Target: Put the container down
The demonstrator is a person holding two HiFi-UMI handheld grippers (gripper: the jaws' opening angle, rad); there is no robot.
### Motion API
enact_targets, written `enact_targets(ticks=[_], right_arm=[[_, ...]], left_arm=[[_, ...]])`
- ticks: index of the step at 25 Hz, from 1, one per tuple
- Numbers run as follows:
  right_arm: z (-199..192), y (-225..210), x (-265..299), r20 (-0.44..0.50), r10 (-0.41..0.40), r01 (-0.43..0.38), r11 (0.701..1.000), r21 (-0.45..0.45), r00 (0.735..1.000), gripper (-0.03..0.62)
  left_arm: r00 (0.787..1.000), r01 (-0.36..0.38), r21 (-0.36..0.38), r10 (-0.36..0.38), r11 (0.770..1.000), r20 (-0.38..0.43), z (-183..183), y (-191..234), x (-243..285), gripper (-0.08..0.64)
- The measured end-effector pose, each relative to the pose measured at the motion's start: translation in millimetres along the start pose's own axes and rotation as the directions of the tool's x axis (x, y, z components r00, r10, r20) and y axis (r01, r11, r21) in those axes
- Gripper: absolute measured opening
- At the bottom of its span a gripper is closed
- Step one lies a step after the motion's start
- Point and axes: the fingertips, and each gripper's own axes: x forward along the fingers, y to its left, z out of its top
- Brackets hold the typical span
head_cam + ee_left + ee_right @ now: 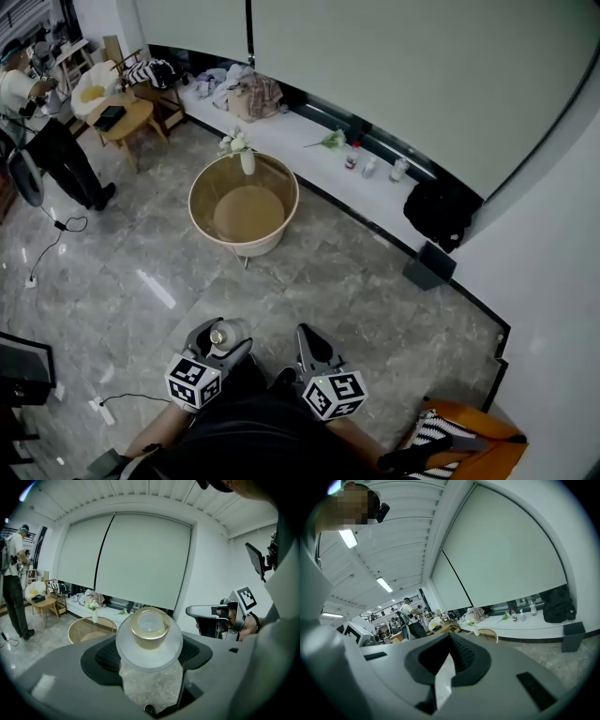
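Clamping a gold-capped container, left gripper hovers beside closed, empty right gripper.

The container in my left gripper looked like frosted, translucent glass or plastic with a glossy gold collar — my jaws were matt grey plastic with ribbed black pads. The floor was polished grey marble-look stone, and the round table had a smooth cream rim.

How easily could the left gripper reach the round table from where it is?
Probably not from here. The left gripper, shut on the container, sits close to the person's body, and a stretch of floor lies between it and the round table. Nothing blocks the way.
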Motion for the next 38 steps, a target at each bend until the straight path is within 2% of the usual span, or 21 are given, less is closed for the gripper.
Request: enact_targets(ticks=[6, 15, 21, 31, 38], right_arm=[[-4, -19, 15, -0.019, -0.041, 0.042, 0.999, 0.028, 0.999, 0.006], [30, -65, 60, -0.003, -0.144, 0.144, 0.989, 0.023, 0.99, 0.006], [44, -87, 106, -0.015, -0.183, 0.183, 0.983, 0.031, 0.983, 0.006], [75, -96, 158, 0.008, -0.233, 0.233, 0.972, 0.017, 0.972, 0.006], [71, -87, 188, -0.006, -0.225, 0.225, 0.974, 0.018, 0.974, 0.006]], left_arm=[[1.0, 0.0, 0.001, 0.0, 1.0, -0.028, 2, 22, 18, 0.337], [0.994, 0.103, 0.013, -0.102, 0.995, -0.042, 40, 53, 89, 0.337], [0.99, 0.131, 0.021, -0.13, 0.991, -0.055, 64, 91, 130, 0.337], [0.986, 0.167, 0.037, -0.166, 0.985, -0.022, 103, 141, 166, 0.337], [0.984, 0.176, 0.045, -0.175, 0.983, -0.023, 111, 167, 173, 0.337]])
